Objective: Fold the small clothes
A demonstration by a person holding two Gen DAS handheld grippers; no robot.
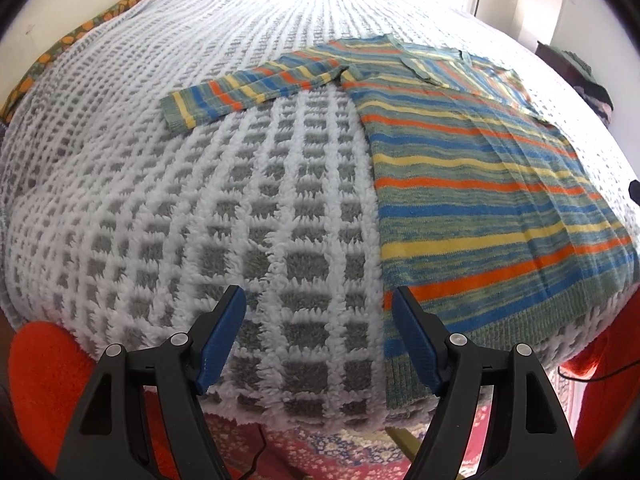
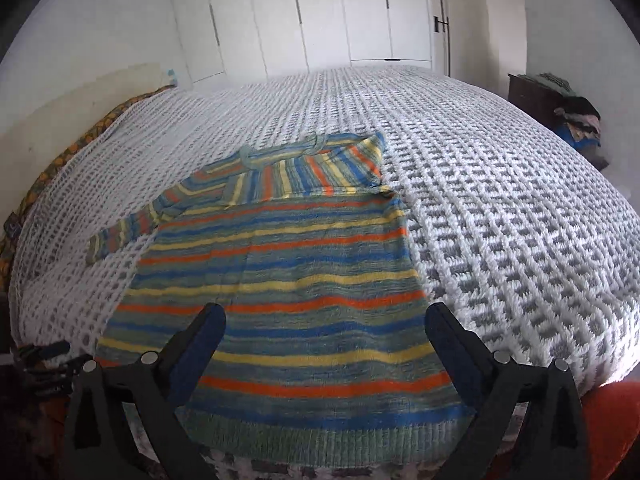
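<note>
A striped sweater (image 2: pixel 288 280) lies flat on the white-and-grey checked bedspread (image 2: pixel 520 220), its ribbed hem toward the near edge of the bed and its neckline away toward the wardrobe doors (image 2: pixel 320 16). One sleeve is already folded across the chest; the other sleeve (image 1: pixel 256 88) stretches out to the side on the cover, unfolded. So the fold looks to be at its sleeve stage, roughly half done on that count.

Both tools are empty. The right gripper (image 2: pixel 324 340) hangs over the lower body of the sweater, fingers spread wide with nothing between them. The left gripper (image 1: pixel 318 336) sits near the hem's side corner, its blue pads well apart (one of them overlapping the ribbed edge in the left wrist view, though whether it touches the knit I cannot tell).

The next move, I'd judge, is for the left side to travel up to that outstretched cuff, pinch it, and carry it across the body to meet the folded sleeve.

The knit shows bands of blue, orange, yellow and grey-green, and lies smooth with faint ripples.
</note>
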